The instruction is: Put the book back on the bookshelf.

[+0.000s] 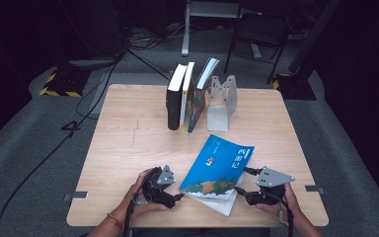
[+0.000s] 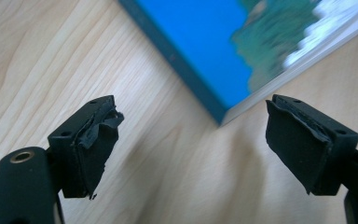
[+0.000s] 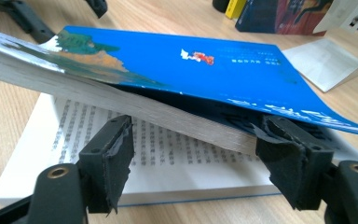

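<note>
The blue book (image 1: 218, 174) lay near the front edge of the wooden bench (image 1: 128, 138), partly open, with bare bench to its left and behind it. The left hand-held gripper (image 1: 178, 196) sat just off its near left corner, jaws apart with nothing between them. The right hand-held gripper (image 1: 243, 181) — jaws spread, gripping nothing — was at the book's right edge. Its own view showed the glossy cover and a thick block of pages lifted above a printed page, one pad under the cover. Three upright books (image 1: 187, 94) leaned beside a metal bookend (image 1: 222, 103) at the back.
</note>
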